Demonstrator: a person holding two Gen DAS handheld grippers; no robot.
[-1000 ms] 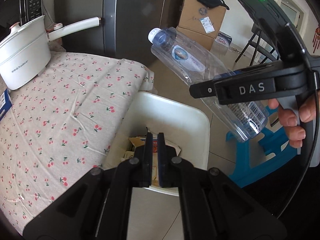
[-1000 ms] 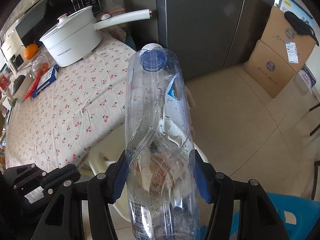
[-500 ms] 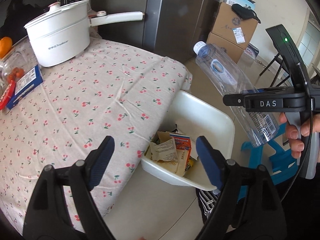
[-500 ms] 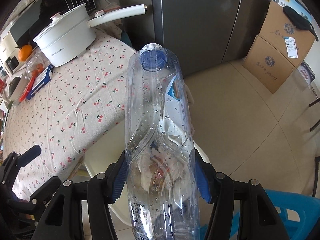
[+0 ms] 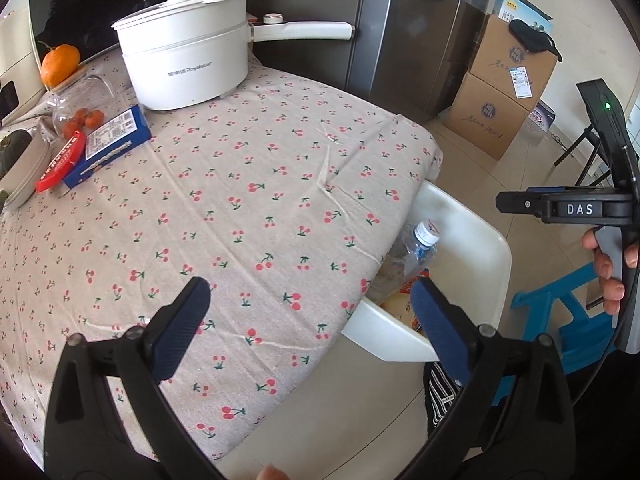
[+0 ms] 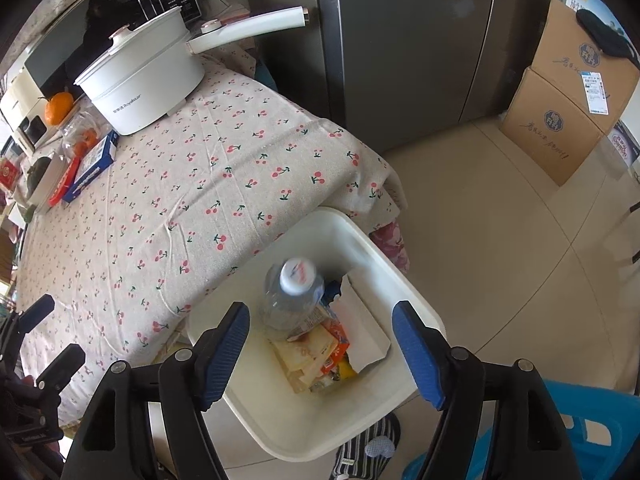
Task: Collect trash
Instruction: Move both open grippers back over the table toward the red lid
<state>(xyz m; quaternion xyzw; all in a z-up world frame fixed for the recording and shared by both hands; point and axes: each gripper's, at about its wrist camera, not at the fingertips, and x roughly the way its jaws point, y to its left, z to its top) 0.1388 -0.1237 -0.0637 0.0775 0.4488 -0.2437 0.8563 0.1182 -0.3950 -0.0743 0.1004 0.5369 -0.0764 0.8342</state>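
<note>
A clear plastic bottle (image 6: 294, 300) with a white cap lies in the white bin (image 6: 400, 280) on top of paper and wrappers (image 6: 320, 348). My right gripper (image 6: 320, 312) hangs over the bin, its jaws opening, and the bottle sits loose below them. In the left wrist view the bottle (image 5: 416, 248) pokes up inside the bin (image 5: 496, 264) beside the table edge. My left gripper (image 5: 306, 292) is over the cherry-print tablecloth (image 5: 240, 200), its jaws opening wide with nothing between them. A hand holds the right gripper (image 5: 516, 202) at the right.
On the table stand a white pot (image 5: 188, 60) with a long handle, an orange (image 5: 60, 64), a glass jar (image 5: 80, 108), a blue box (image 5: 116, 136) and a red packet (image 5: 60, 160). Behind are a grey fridge (image 5: 412, 32) and cardboard boxes (image 5: 500, 92). A blue stool (image 5: 560, 320) stands by the bin.
The right gripper's jaws spread and the bottle dropped out of them into the bin. The left gripper went from shut to wide open and swung from over the bin to over the table.
</note>
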